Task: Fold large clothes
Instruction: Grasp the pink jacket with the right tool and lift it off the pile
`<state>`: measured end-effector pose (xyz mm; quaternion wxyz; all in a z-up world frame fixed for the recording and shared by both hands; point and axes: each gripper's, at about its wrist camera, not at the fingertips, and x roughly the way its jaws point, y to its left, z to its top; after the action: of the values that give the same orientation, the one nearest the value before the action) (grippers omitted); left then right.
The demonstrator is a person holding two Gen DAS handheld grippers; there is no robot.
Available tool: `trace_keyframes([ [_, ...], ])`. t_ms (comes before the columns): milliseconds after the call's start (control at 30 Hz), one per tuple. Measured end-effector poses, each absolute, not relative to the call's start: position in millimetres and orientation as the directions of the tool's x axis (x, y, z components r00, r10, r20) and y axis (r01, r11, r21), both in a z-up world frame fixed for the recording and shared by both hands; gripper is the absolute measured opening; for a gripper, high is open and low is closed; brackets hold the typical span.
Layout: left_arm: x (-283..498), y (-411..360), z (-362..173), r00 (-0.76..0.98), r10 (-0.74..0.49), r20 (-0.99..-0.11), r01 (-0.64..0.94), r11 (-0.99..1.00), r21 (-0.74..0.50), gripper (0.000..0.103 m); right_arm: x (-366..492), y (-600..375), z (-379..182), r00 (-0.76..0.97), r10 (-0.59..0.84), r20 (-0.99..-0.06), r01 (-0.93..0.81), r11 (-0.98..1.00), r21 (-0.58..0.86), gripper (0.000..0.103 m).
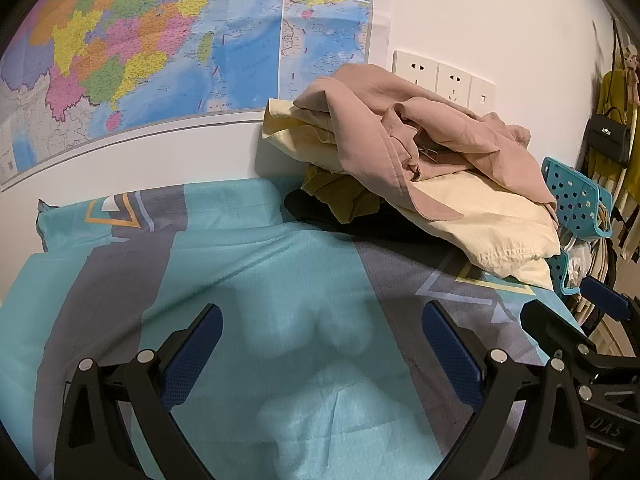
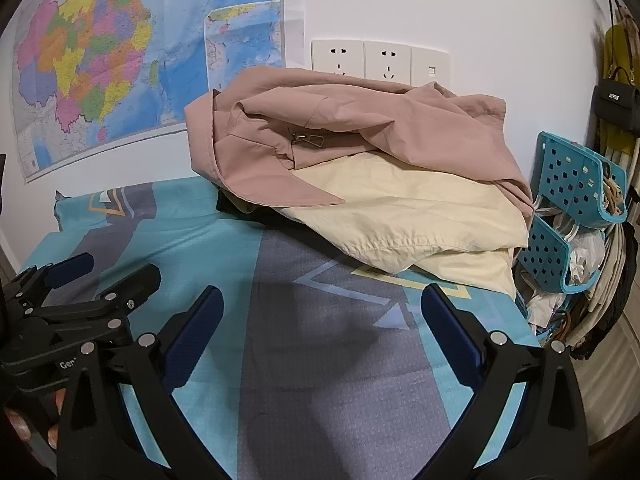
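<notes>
Turquoise-and-grey patterned bed sheet (image 2: 320, 360) fills the lower half of both wrist views; its near part is bare, with room to lay a garment out. Wall behind carries a coloured map (image 1: 120, 40) and a row of white sockets (image 2: 380, 60).

Clothes pile (image 2: 360, 168) sits at the far right of the bed, against the wall under the sockets. Top layer: dusty-pink jacket (image 2: 340, 120), crumpled, zip pull showing. Under it a pale yellow garment (image 2: 400, 216) with its hem spilling toward the grippers; olive and black items (image 1: 340, 200) lowest, mostly hidden. Blue perforated basket (image 2: 576, 184) hangs just beside the pile at the bed's right edge.

Left gripper (image 1: 322, 340): jaws spread wide, nothing between them, over bare sheet, well short of the pile. Right gripper (image 2: 320, 320): jaws likewise spread, empty, pointing at the pile's near edge. Each gripper shows at the edge of the other's view, so they sit side by side.

Judgement: task at its start; no garment spread or folded yet. Step in hand is picking the first piece. Next move calls for reaching to the pink jacket on top, pinching one layer only at collar or hem, and drawing it onto the open sheet without dragging the yellow piece along.
</notes>
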<state>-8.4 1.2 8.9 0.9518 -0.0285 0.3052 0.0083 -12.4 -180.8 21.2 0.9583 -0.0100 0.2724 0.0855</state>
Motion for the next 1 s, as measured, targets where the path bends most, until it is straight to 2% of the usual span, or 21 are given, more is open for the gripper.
trace_keyframes([
  [333,11.2,7.5,14.1,0.813,-0.006,-0.583,-0.031,0.998,-0.053,0.096,14.7,-181.8,38.7,0.857,0.182,-0.482,-0.221,0.975,-0.025,0.098],
  [500,36.3,18.8,15.6,0.804,0.012,-0.595,-0.055,0.997,-0.054,0.096,50.1,-171.7,55.0,0.88,0.161,-0.447,-0.253,0.955,-0.153,0.097],
  [700,64.8,42.3,17.8,0.798,0.061,-0.599,-0.112,0.992,-0.049,0.096,111.4,-146.7,70.0,0.919,0.12,-0.375,-0.279,0.87,-0.406,0.097],
  [900,88.5,63.4,19.1,0.795,0.106,-0.597,-0.152,0.988,-0.027,0.096,154.0,-118.6,62.5,0.916,0.175,-0.362,-0.367,0.732,-0.575,0.097],
  [933,91.3,65.2,19.1,0.794,0.11,-0.598,-0.157,0.987,-0.026,0.096,158.6,-114.6,61.9,0.913,0.184,-0.364,-0.379,0.711,-0.592,0.095],
  [1000,99.9,71.4,19.0,0.792,0.129,-0.597,-0.171,0.985,-0.014,0.096,166.4,-109.8,63.1,0.906,0.205,-0.371,-0.405,0.676,-0.615,0.084],
])
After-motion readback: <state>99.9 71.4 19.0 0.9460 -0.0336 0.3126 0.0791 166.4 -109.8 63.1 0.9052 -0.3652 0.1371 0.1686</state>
